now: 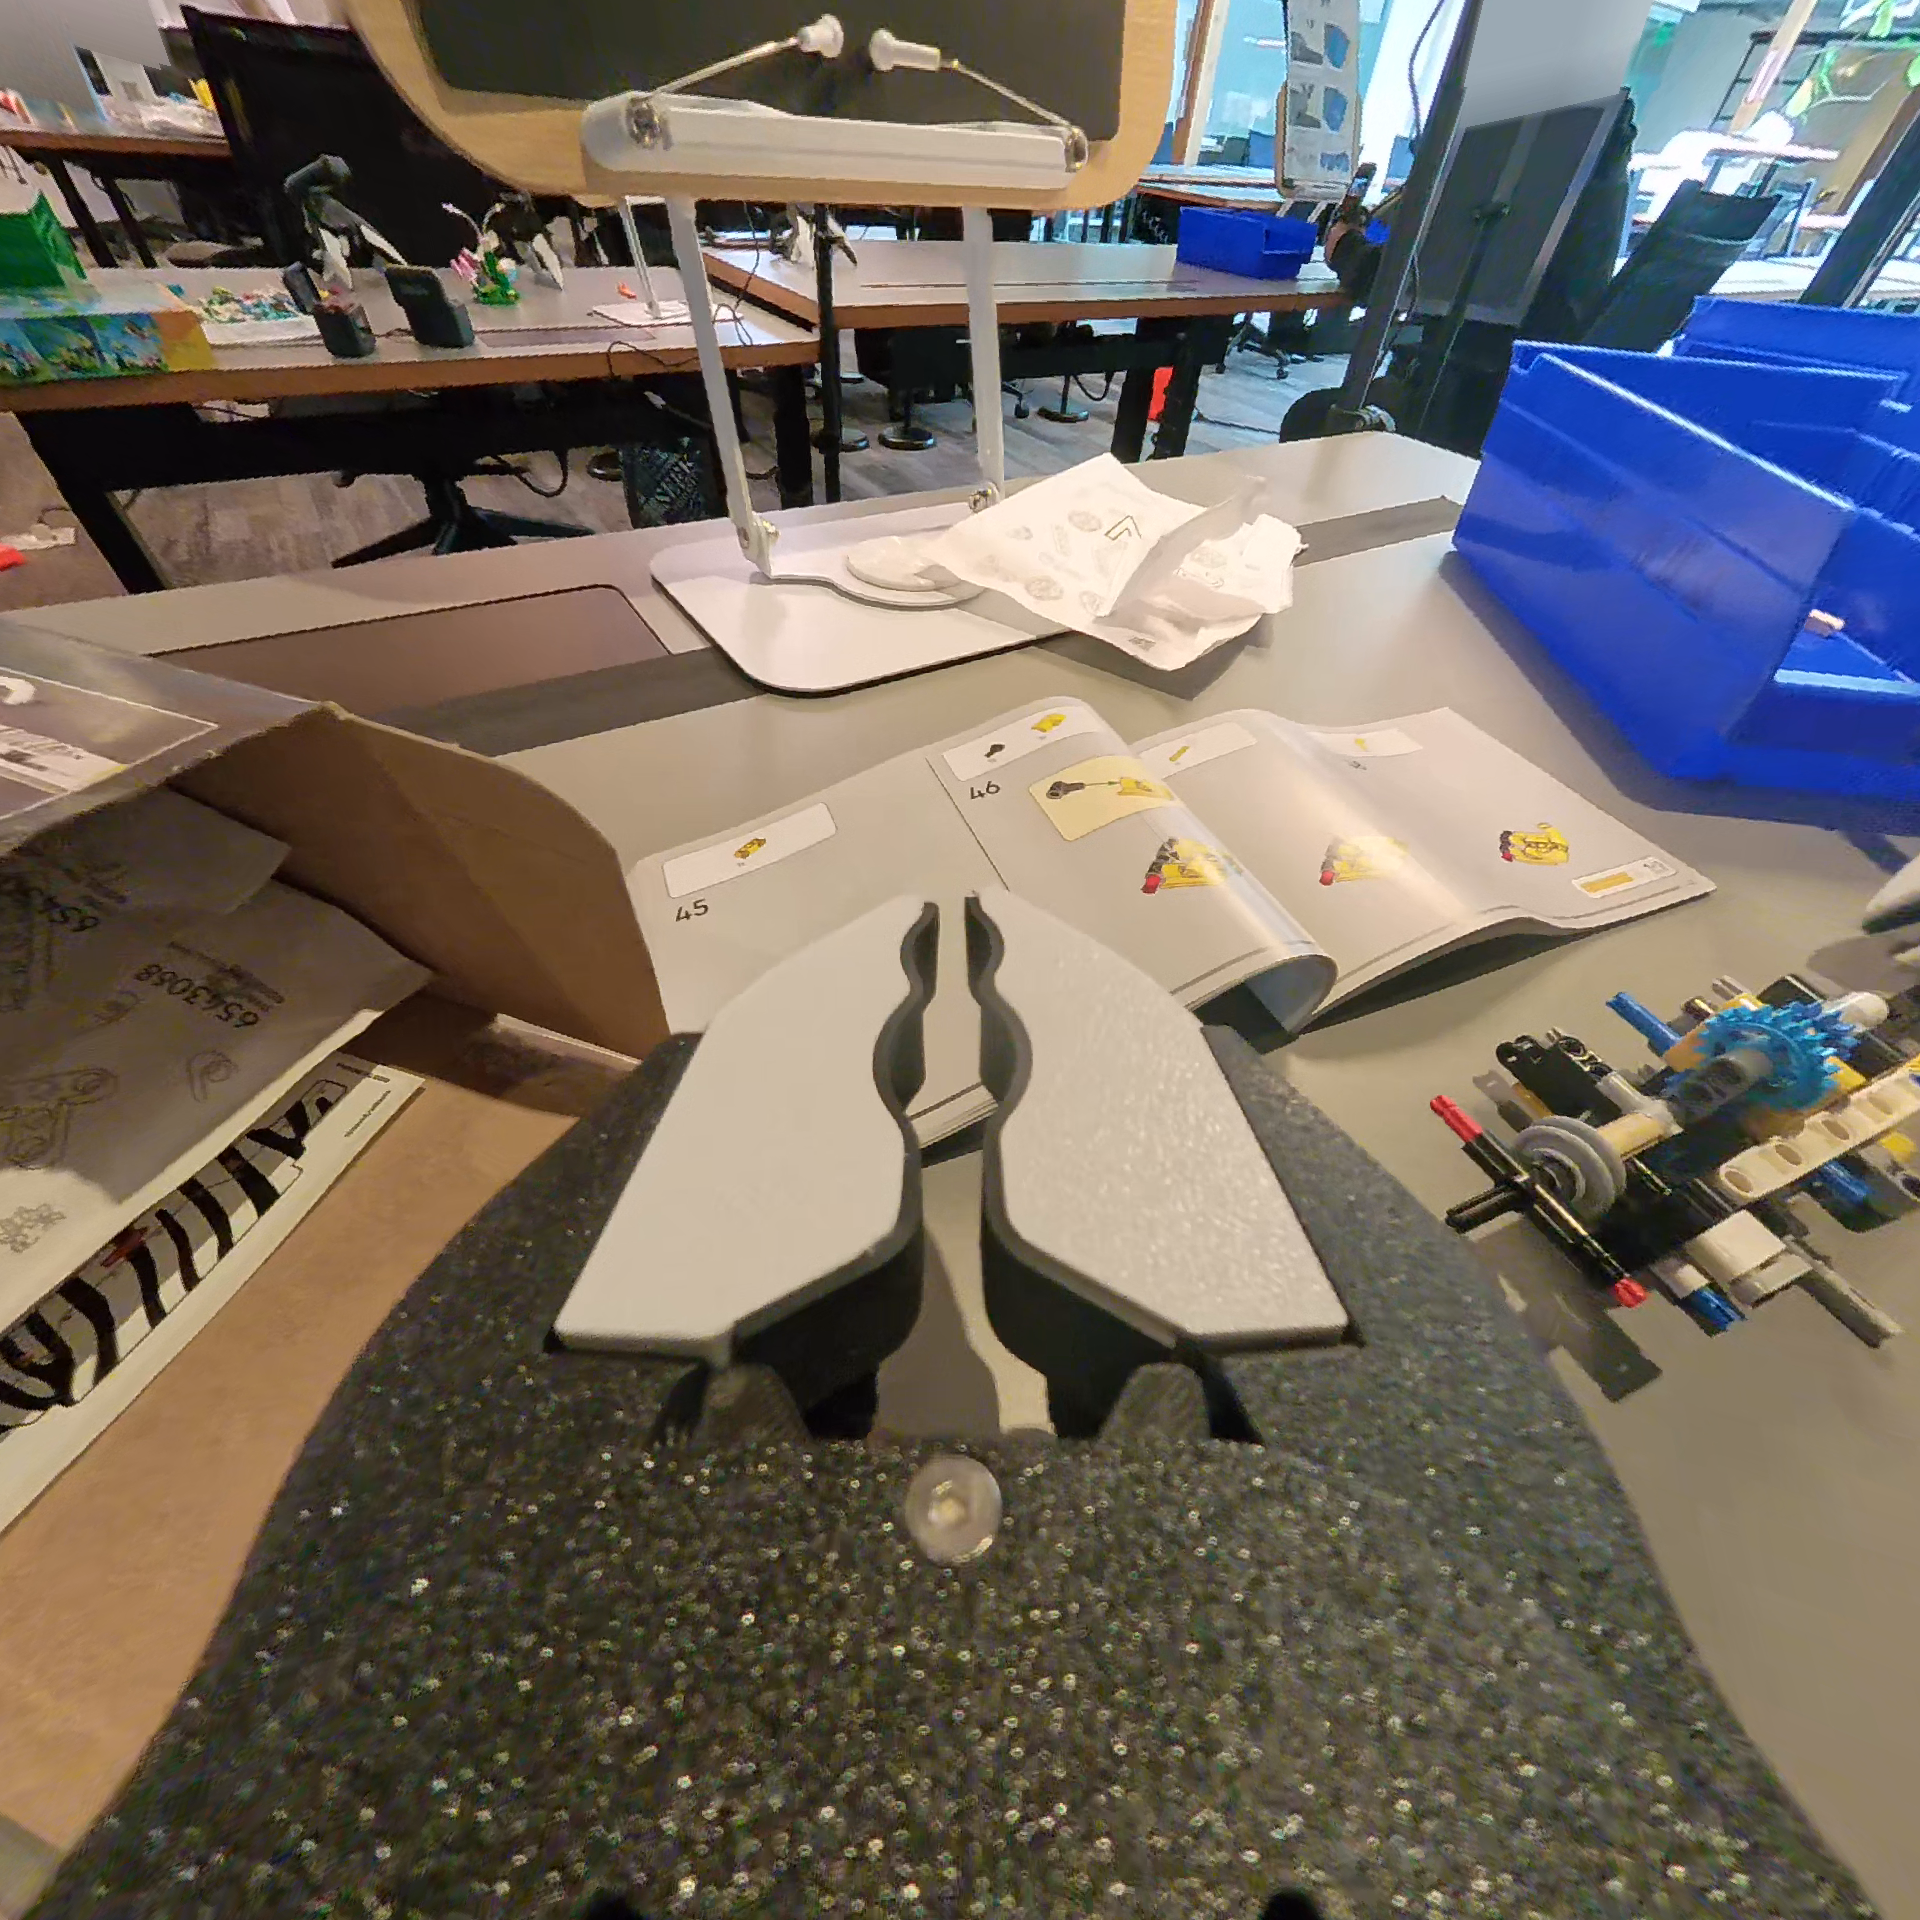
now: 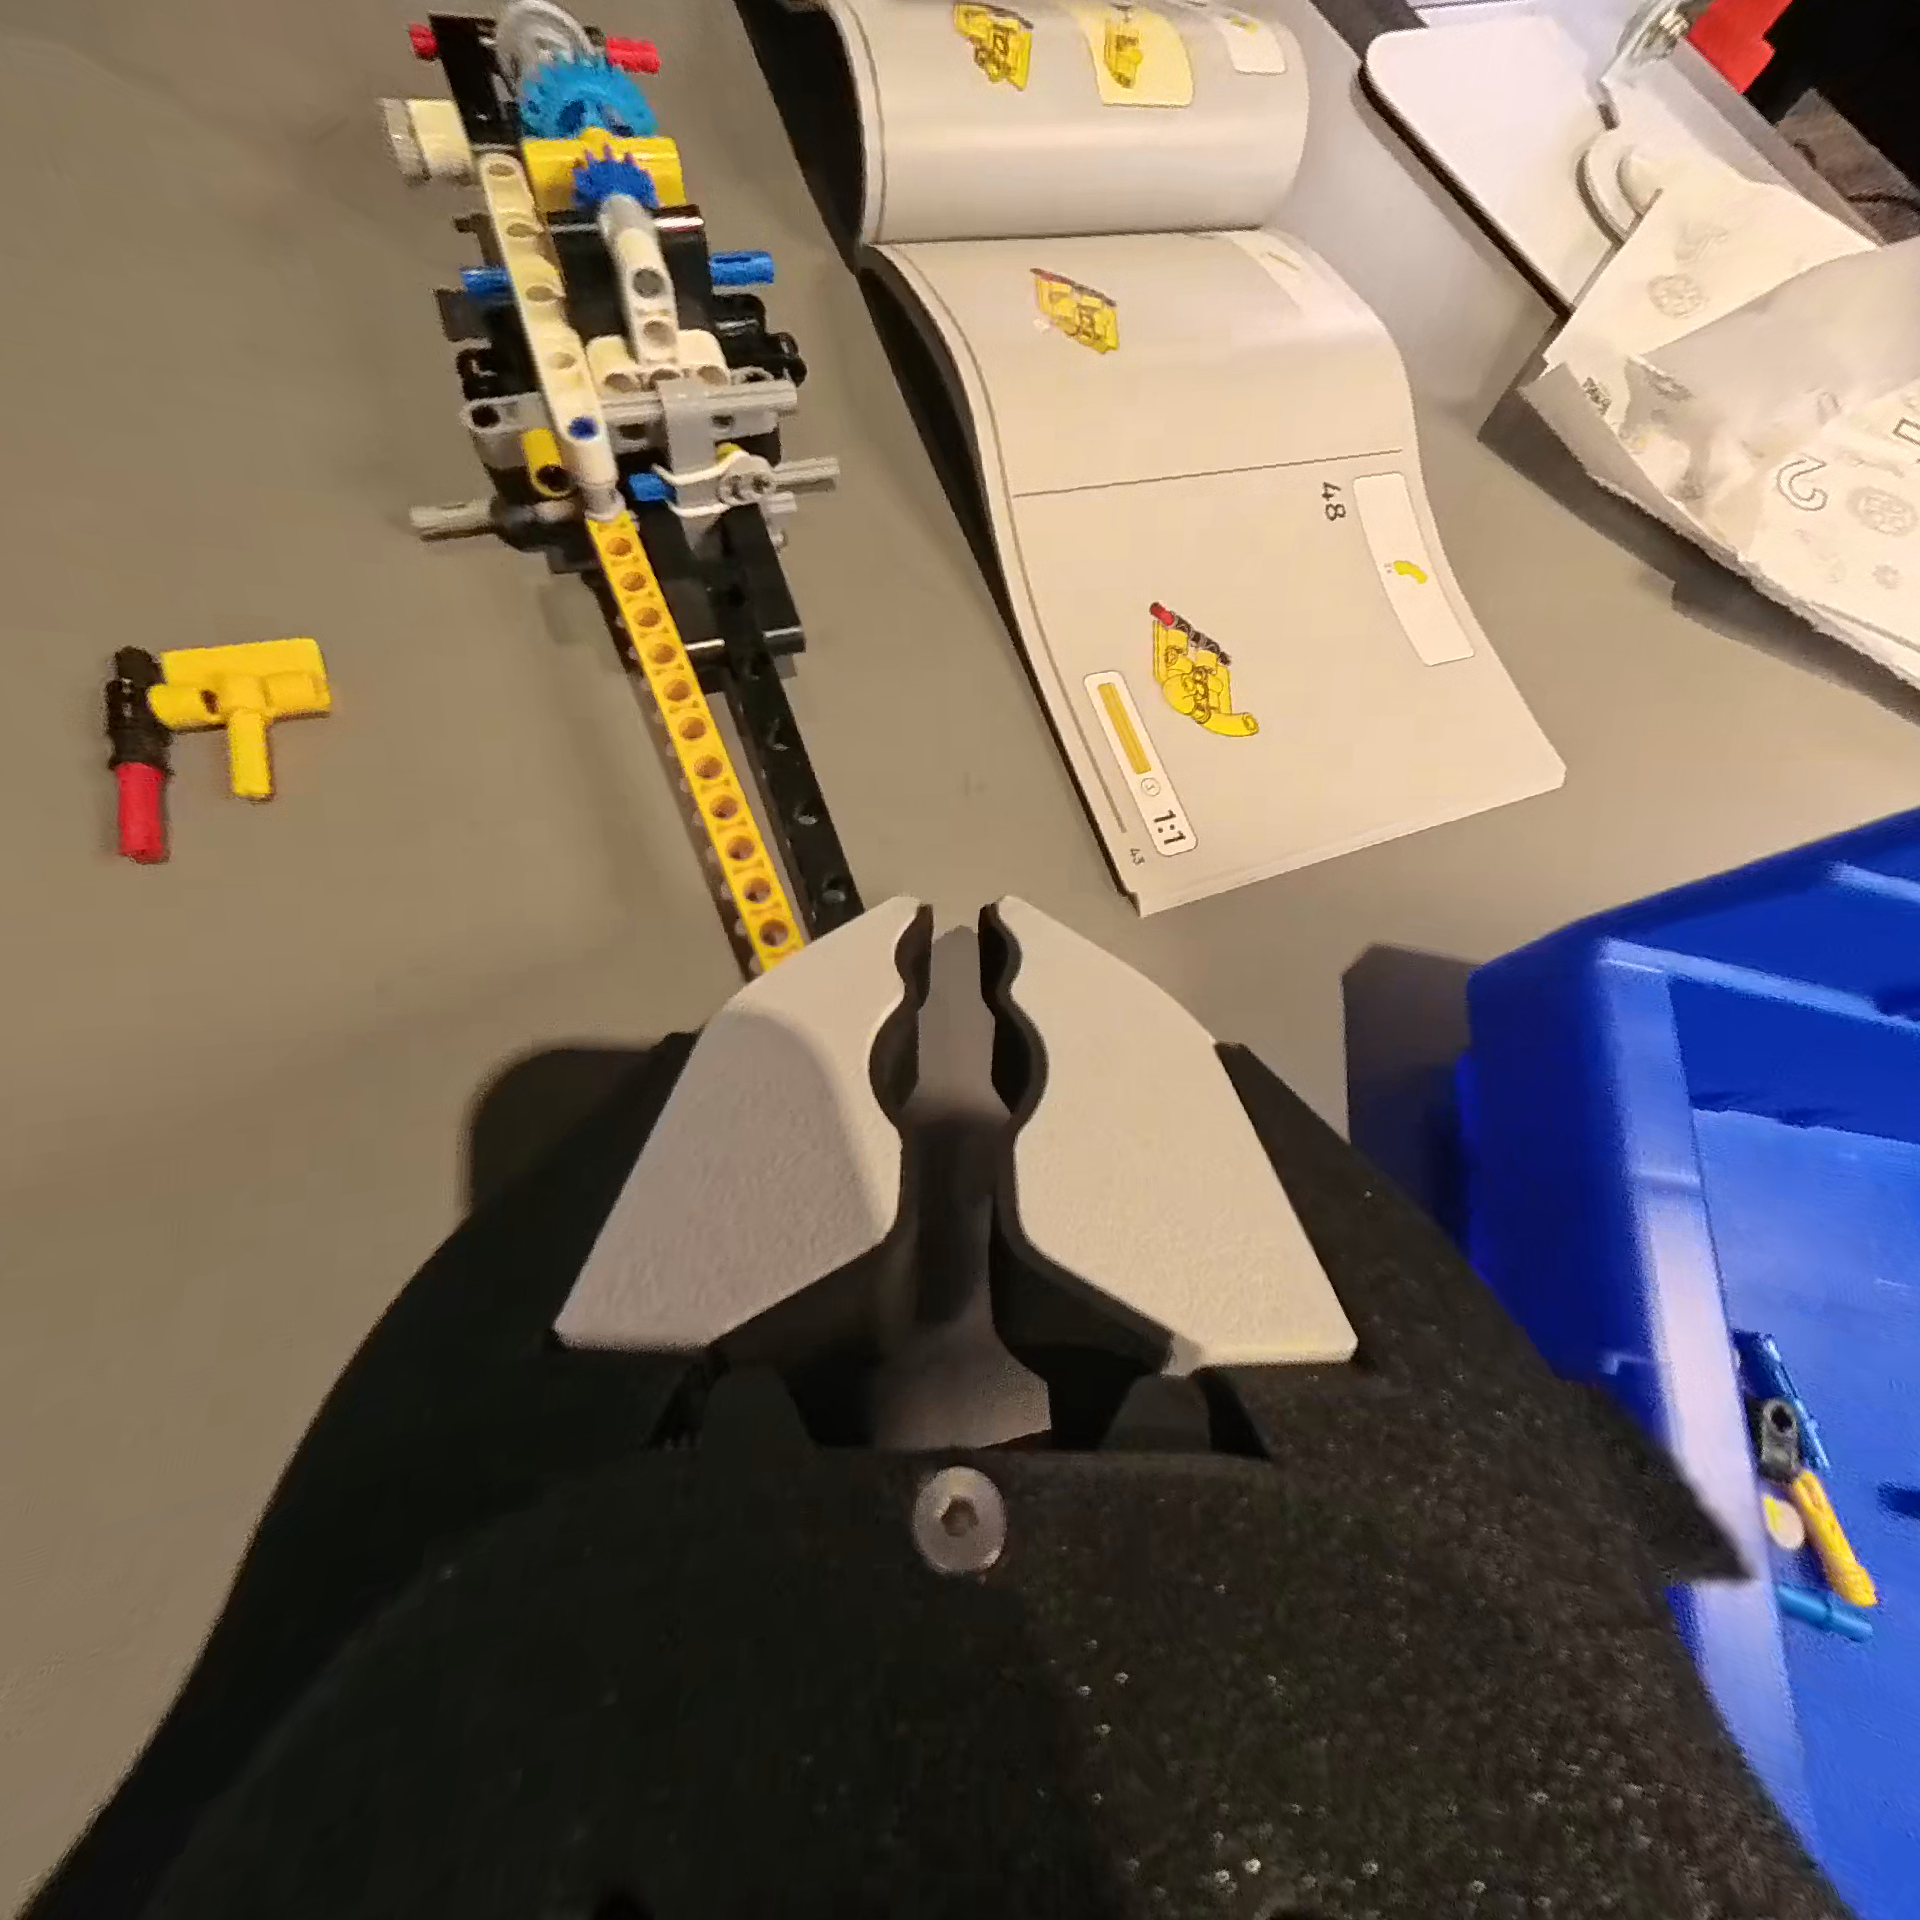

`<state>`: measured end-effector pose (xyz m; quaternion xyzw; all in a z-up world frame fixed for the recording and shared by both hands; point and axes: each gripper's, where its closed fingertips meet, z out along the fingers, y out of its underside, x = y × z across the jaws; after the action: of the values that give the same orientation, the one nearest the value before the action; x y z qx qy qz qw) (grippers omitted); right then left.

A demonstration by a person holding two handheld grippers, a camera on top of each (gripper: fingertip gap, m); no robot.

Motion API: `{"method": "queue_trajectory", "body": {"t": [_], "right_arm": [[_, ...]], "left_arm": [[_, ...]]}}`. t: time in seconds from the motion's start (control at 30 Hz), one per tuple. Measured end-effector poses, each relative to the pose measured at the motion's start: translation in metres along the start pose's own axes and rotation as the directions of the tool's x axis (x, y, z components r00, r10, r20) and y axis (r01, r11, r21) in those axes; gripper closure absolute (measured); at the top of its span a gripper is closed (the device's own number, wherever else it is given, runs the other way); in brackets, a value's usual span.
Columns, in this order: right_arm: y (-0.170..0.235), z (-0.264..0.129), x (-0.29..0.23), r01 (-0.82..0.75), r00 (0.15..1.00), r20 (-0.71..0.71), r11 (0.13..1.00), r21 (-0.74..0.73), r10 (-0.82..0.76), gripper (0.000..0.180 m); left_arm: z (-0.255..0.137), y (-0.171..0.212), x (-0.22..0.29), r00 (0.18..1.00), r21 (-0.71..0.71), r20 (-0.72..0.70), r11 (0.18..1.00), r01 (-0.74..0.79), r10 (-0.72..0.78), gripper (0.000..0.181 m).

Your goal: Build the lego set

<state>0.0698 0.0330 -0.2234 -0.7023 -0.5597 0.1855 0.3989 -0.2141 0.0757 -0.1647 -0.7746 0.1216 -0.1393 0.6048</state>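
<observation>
The grey bench (image 1: 1538, 1621) has a dark strip (image 1: 582, 707) running across its far part. Beyond it lies an open workroom with long wood-topped desks (image 1: 997, 286) on black legs, one of them carrying small models and boxes. Black office chairs (image 1: 1673, 270) stand between the desks, and cables trail over a brownish carpeted floor (image 1: 260, 520). A dark monitor (image 1: 1517, 208) on a pole rises at the right. Farther back, glass partitions and windows (image 1: 1766, 83) let in bright daylight. A white lamp stand (image 1: 831, 623) rests on the bench, its arms reaching up to a wood-edged panel overhead.
</observation>
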Motion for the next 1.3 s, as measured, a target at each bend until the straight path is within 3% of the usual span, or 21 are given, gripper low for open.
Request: {"method": "queue_trajectory", "body": {"t": [0.47,0.87,1.13,1.3], "right_arm": [[0.020,-0.023,-0.001,-0.010,0.997,0.074,1.000,-0.008,0.011,0.170],[0.022,-0.031,-0.007,0.024,0.995,0.094,0.999,0.031,-0.027,0.170],[0.025,-0.037,-0.011,0.030,0.992,0.124,1.000,0.002,-0.030,0.169],[0.011,-0.068,-0.022,0.043,0.977,0.212,0.998,-0.034,-0.035,0.169]], "left_arm": [[0.008,0.011,0.010,0.998,-0.087,-0.053,0.995,-0.042,0.038,0.172],[0.012,0.017,0.010,0.996,-0.132,-0.013,0.987,-0.094,0.093,0.170],[0.017,0.027,0.015,0.982,-0.197,0.000,0.963,-0.186,0.189,0.170],[0.016,0.024,0.036,0.954,-0.191,-0.076,0.935,-0.298,0.289,0.169]]}}
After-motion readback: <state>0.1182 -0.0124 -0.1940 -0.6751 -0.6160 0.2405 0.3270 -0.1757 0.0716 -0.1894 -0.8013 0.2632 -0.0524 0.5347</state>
